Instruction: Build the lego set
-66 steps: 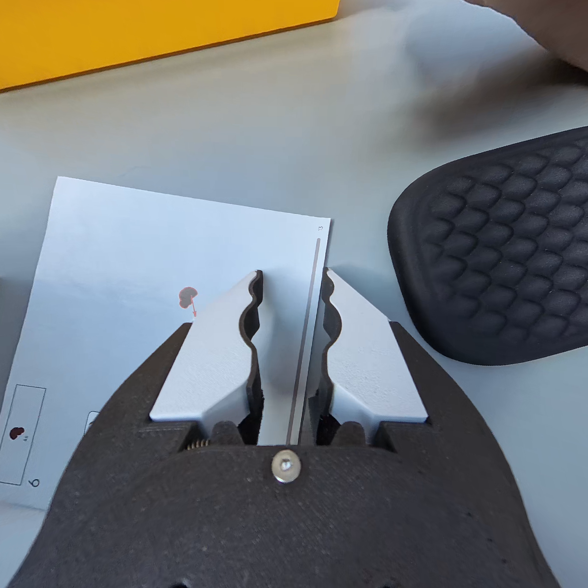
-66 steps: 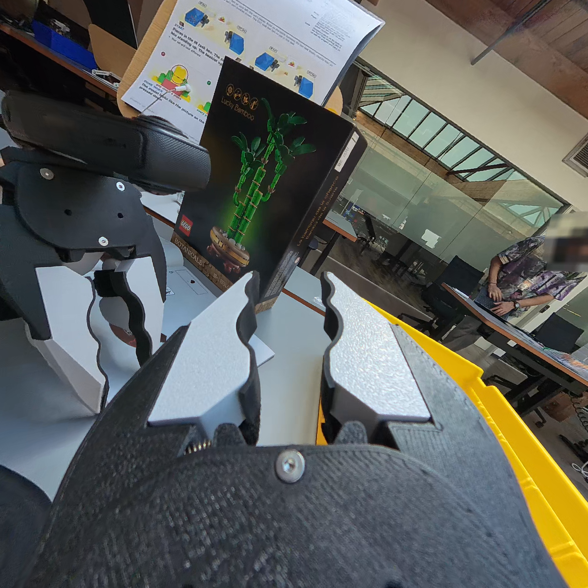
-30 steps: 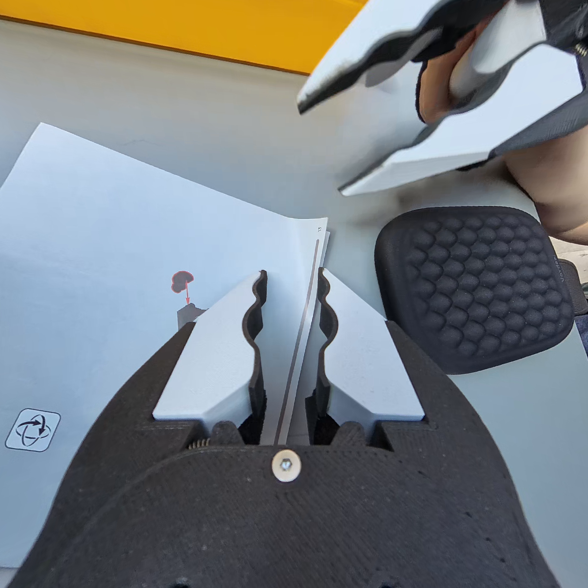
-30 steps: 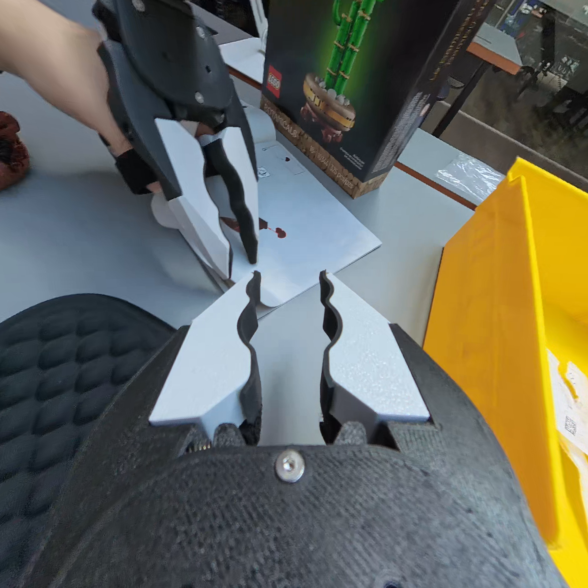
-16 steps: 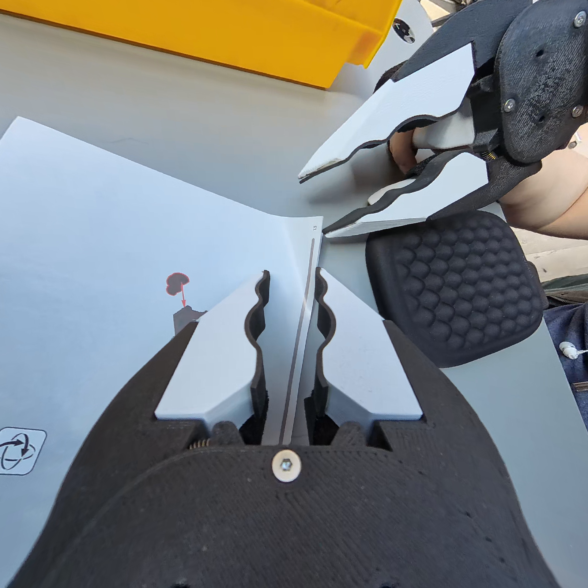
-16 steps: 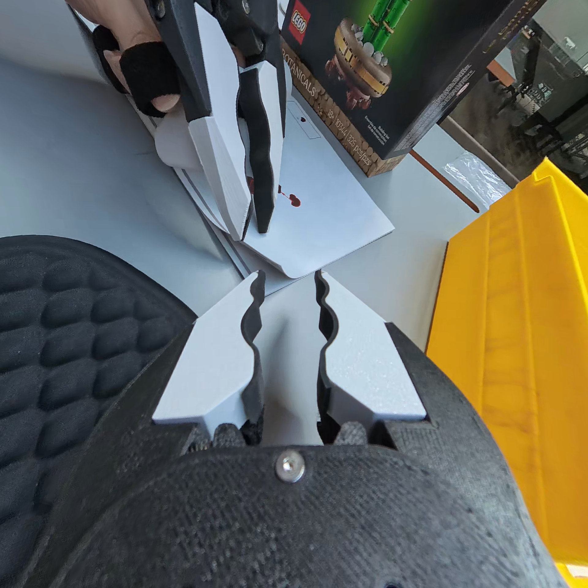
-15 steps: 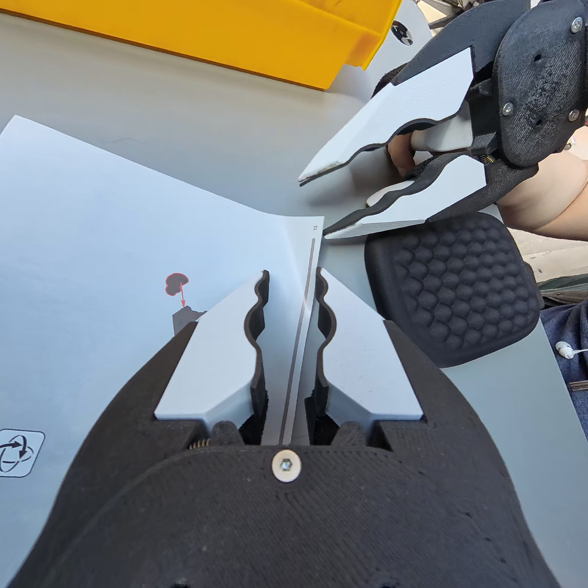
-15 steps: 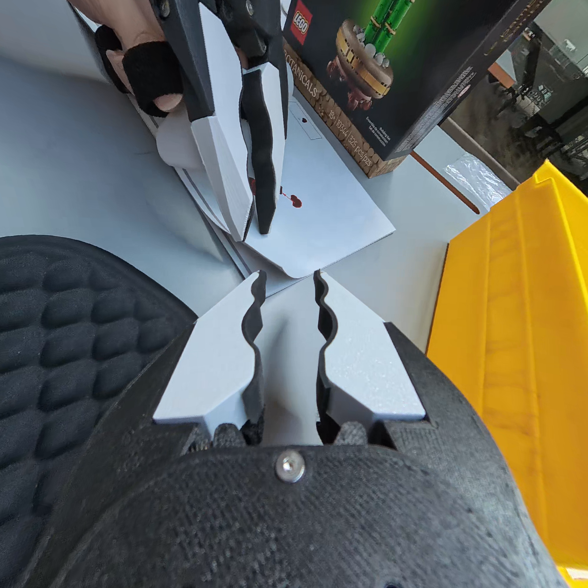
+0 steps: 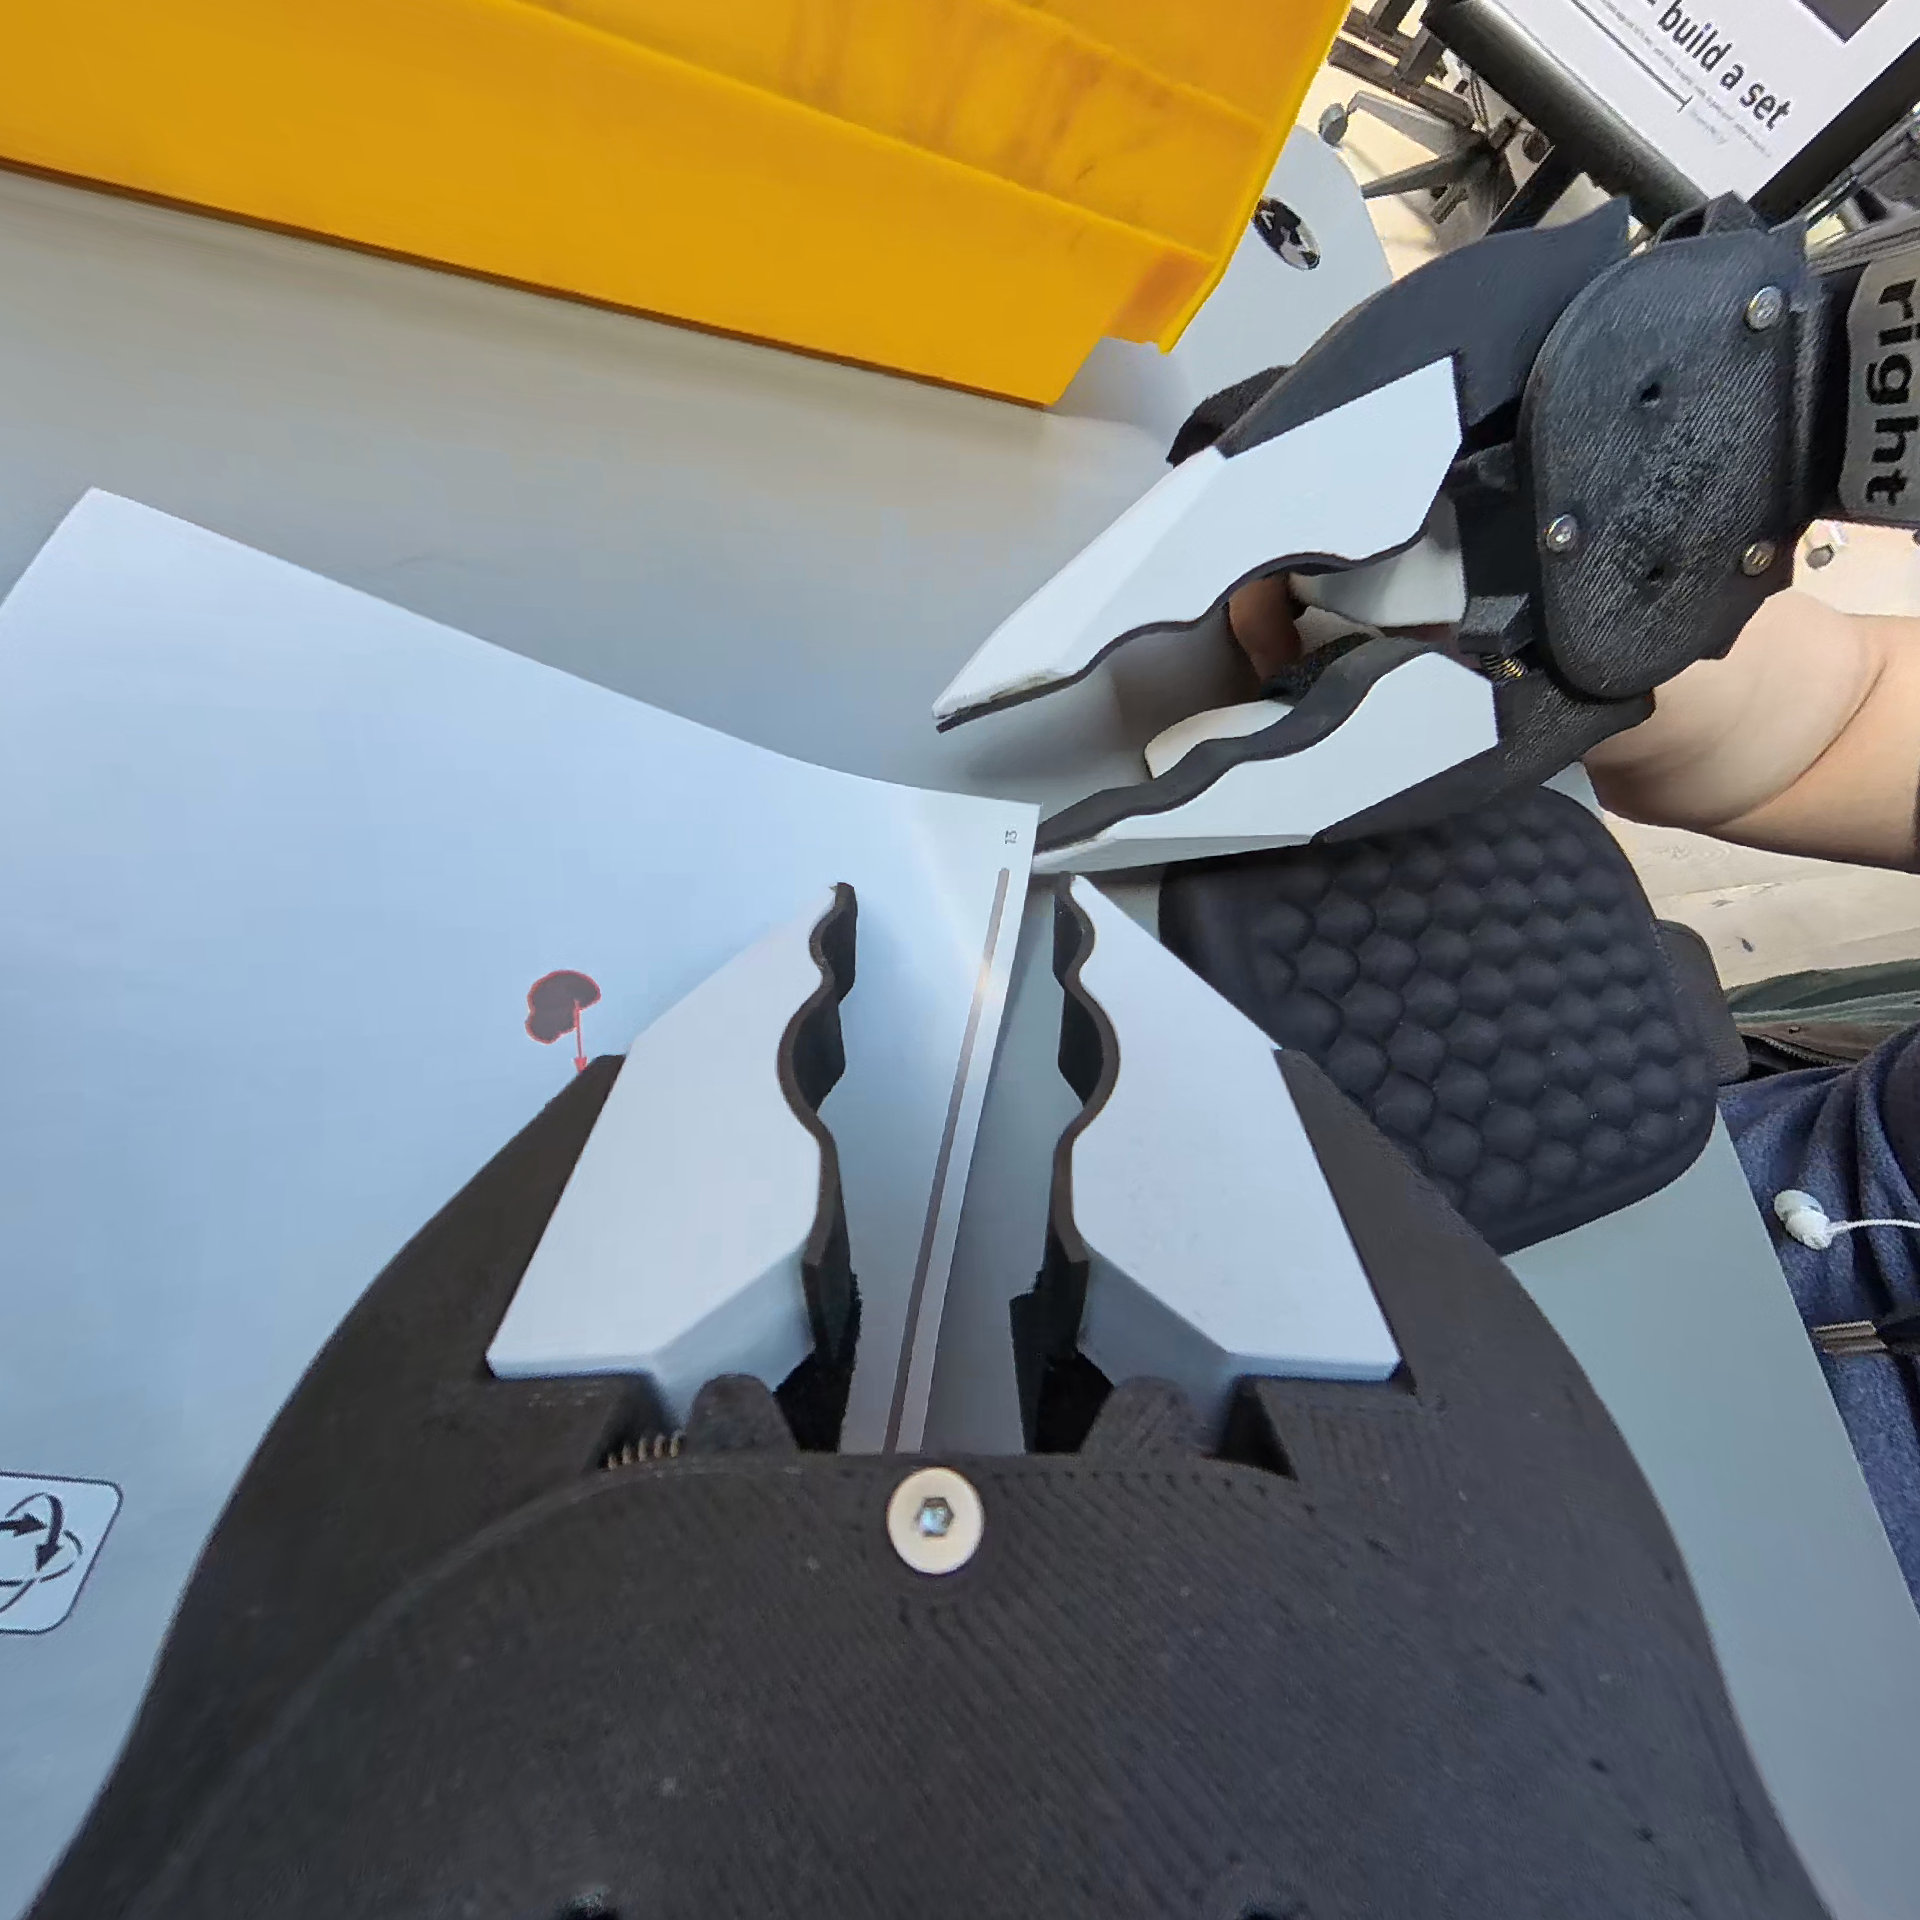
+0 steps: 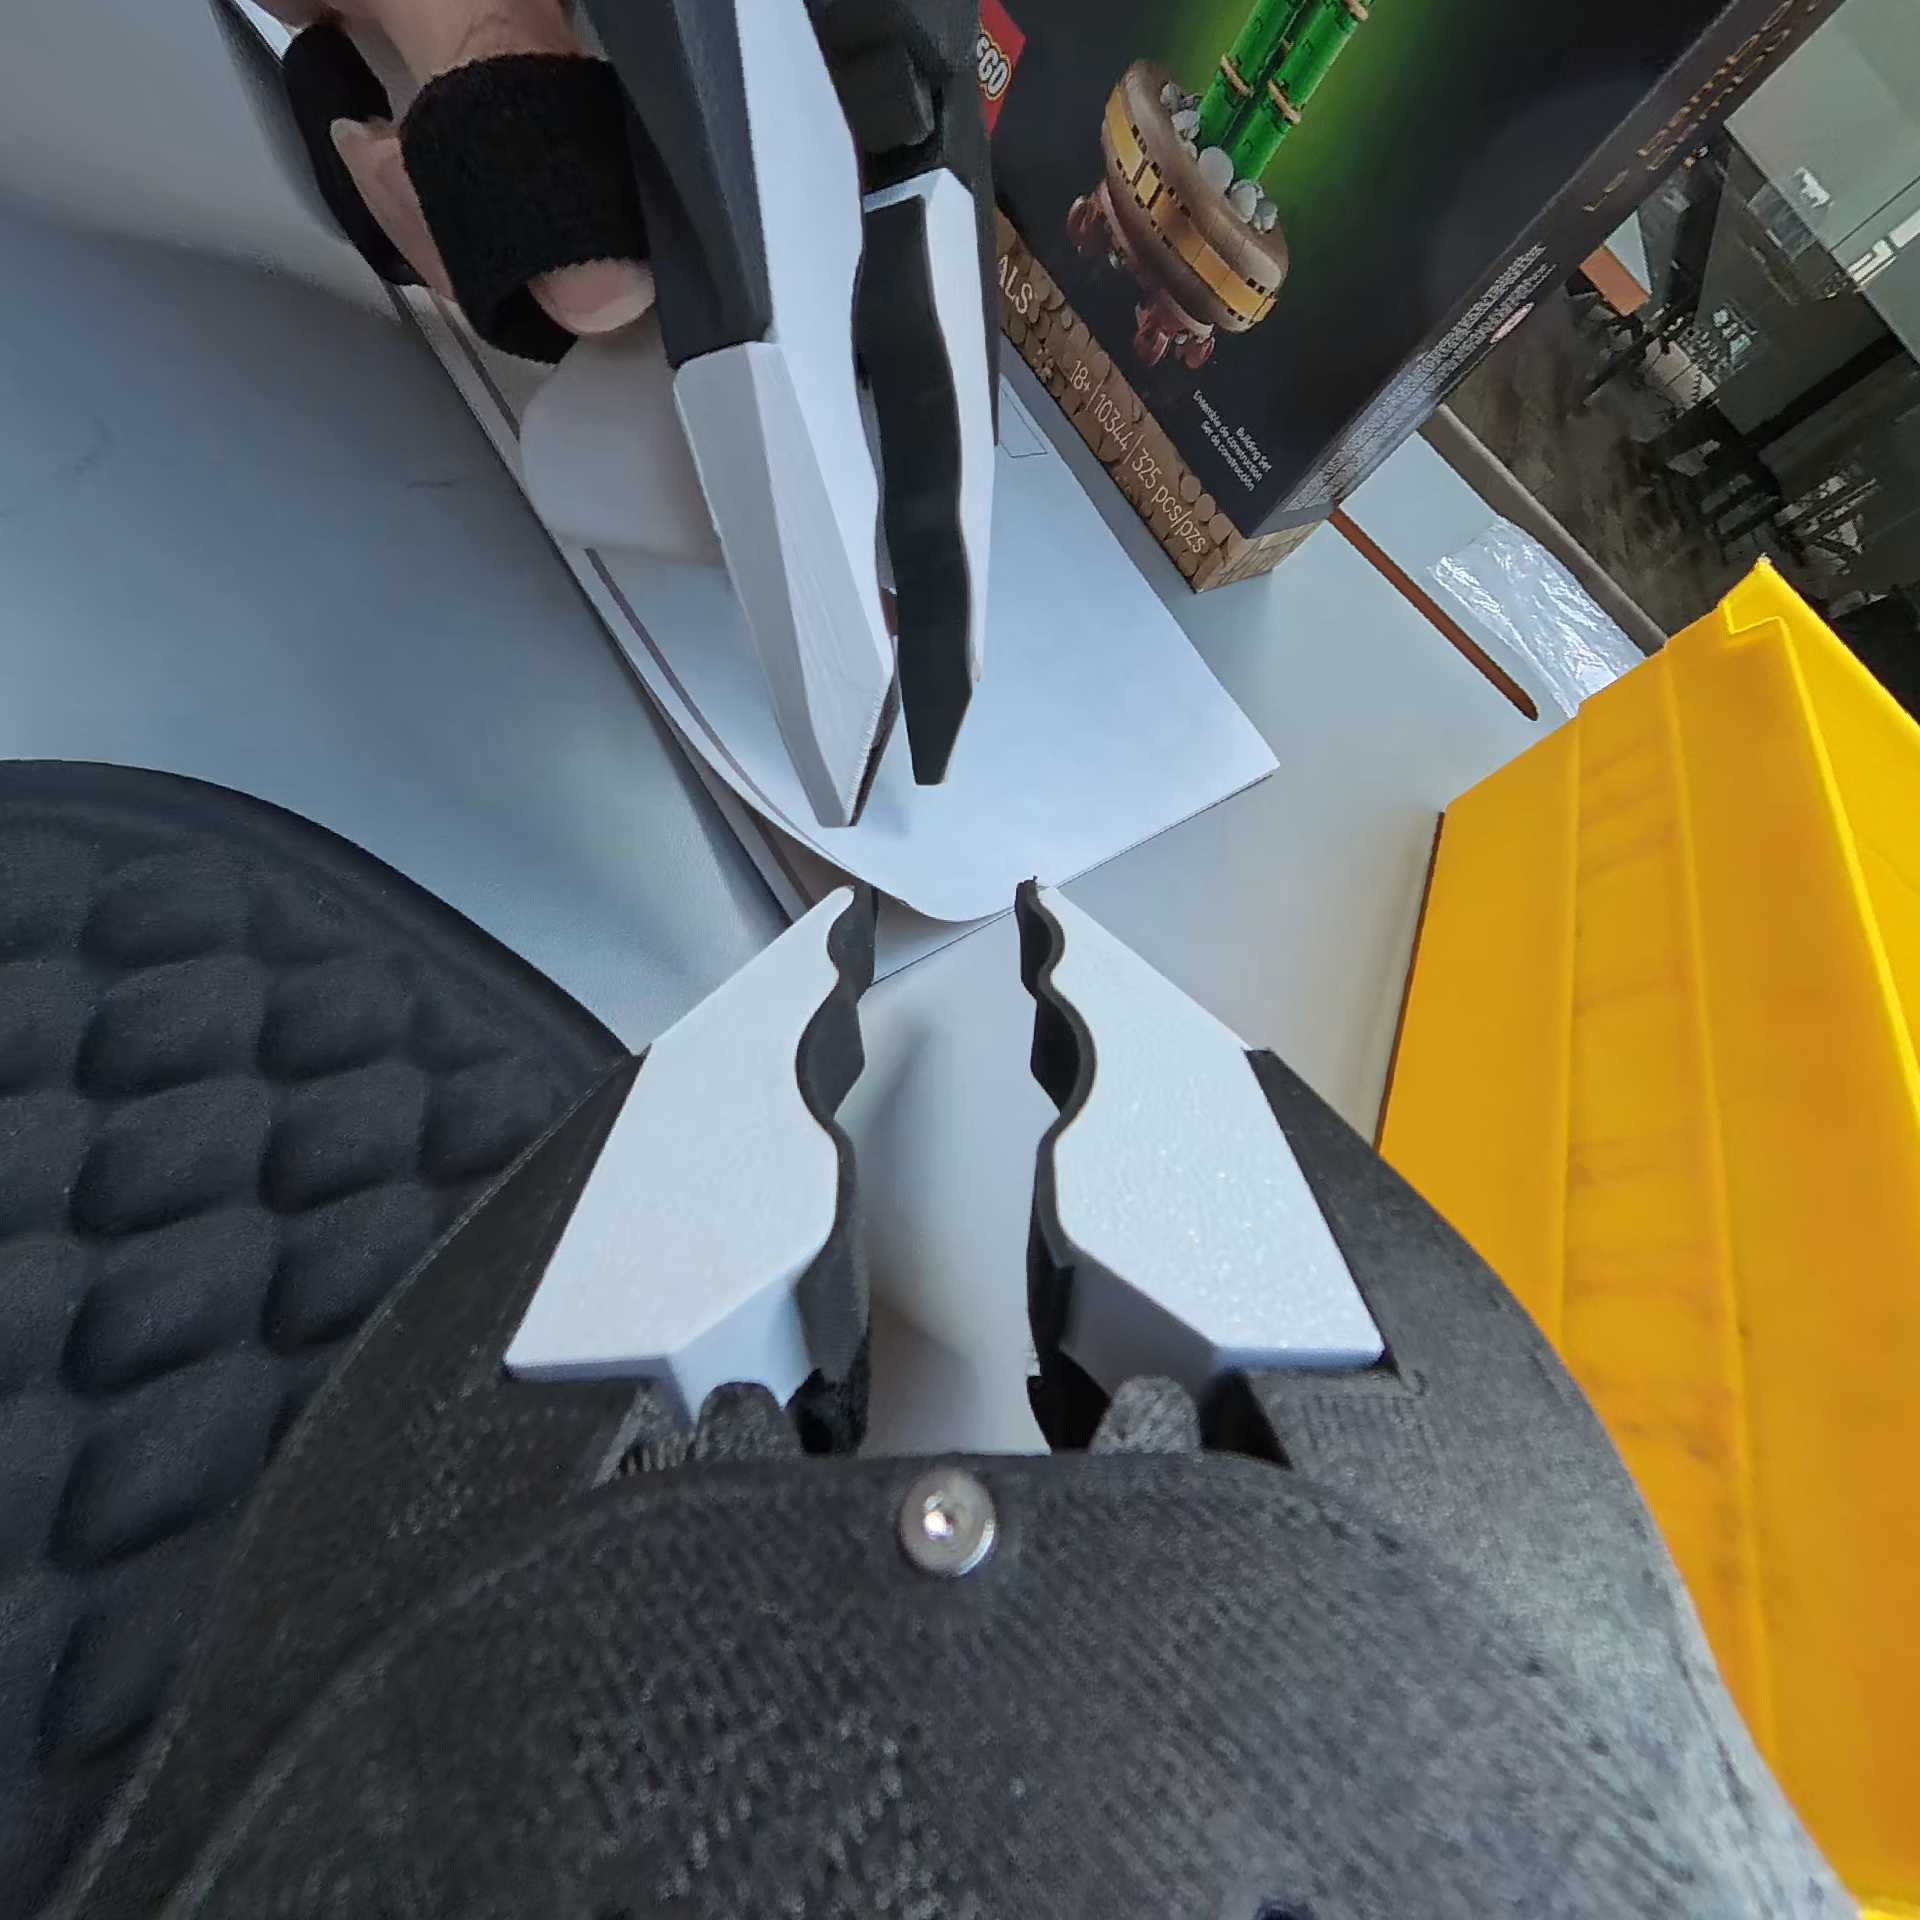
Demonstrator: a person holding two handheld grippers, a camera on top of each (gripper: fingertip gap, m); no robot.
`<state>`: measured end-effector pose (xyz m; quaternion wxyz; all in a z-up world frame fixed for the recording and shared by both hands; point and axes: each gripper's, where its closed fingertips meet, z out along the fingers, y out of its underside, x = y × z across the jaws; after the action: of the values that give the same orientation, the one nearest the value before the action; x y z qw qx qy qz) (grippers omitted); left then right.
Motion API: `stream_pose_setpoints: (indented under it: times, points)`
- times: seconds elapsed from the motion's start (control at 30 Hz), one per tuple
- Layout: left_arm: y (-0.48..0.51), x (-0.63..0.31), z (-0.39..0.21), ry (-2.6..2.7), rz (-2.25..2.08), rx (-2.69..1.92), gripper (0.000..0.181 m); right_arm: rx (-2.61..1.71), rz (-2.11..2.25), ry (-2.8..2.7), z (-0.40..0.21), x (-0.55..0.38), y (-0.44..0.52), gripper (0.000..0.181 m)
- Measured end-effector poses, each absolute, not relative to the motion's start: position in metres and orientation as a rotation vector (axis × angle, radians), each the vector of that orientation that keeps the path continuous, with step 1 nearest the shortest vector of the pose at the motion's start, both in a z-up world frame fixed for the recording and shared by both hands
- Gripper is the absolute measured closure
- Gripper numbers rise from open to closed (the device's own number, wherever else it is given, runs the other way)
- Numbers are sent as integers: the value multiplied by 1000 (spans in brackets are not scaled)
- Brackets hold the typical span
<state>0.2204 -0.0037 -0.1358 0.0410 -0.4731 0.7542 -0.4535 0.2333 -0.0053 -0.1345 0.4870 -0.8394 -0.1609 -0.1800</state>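
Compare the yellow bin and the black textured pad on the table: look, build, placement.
The yellow bin is smooth, rigid-looking plastic with upright ribbed walls; the black pad is low, rounded and covered in a raised scale-like pattern. The bin sits beyond the instruction booklet in the left wrist view; the pad lies at the near table edge, beside the booklet's corner. Both rest on the grey table, untouched by either gripper.
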Motion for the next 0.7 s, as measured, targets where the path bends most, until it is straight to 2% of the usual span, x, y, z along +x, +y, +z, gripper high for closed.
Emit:
stream_pose_setpoints:
  times: [0.23,0.47,0.7]
  points:
    - [-13,226,-138,2386,-1338,-1401,146,-2038,-438,-389,-134,234,-5,153]
    - [-8,226,-141,2378,-1321,-1389,156,-2032,-440,-390,-133,234,-5,154]
    - [-12,221,-138,2392,-1360,-1338,155,-2031,-440,-390,-133,234,-5,154]
